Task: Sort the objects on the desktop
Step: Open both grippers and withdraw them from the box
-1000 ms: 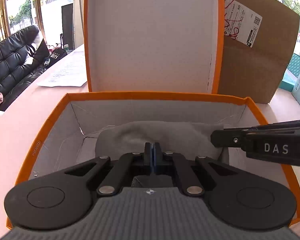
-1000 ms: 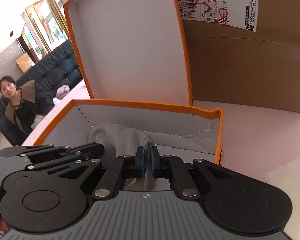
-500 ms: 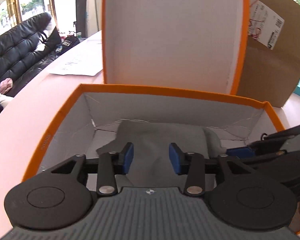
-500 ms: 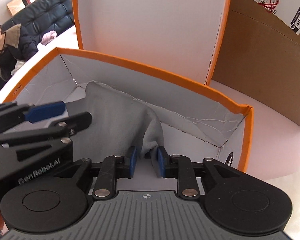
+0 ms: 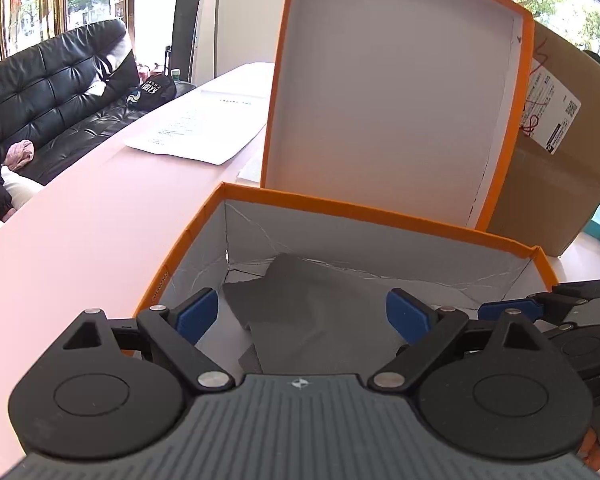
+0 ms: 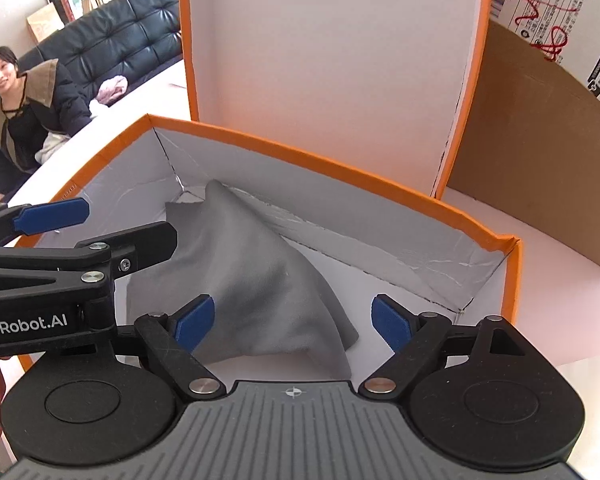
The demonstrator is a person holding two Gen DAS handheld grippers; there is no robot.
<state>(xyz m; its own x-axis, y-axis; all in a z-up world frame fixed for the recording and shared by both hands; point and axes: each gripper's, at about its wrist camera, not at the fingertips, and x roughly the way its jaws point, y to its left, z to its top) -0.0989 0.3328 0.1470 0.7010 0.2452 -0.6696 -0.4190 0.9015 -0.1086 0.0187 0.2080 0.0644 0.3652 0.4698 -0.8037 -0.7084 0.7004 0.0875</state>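
Grey cloth [image 6: 252,280] lies crumpled inside the orange box [image 6: 332,168], bunched against the far left corner and spread toward the near side, one fold rising up the far wall; the left wrist view shows the same cloth [image 5: 300,308] on the box's white floor; the left gripper [image 5: 302,316] hangs over the near edge of the box [image 5: 340,204] with its blue pads spread wide and nothing between them; the right gripper [image 6: 294,322] sits just right of it, jaws equally wide apart, its left pad just in front of the cloth though I cannot tell whether it touches; the lid [image 5: 396,92] stands upright at the far side; a cardboard carton [image 6: 540,152] stands behind on the right; papers [image 5: 204,124] lie far left on the pink table [image 5: 80,232]; a person [image 6: 20,108] sits by a black sofa [image 5: 40,92].
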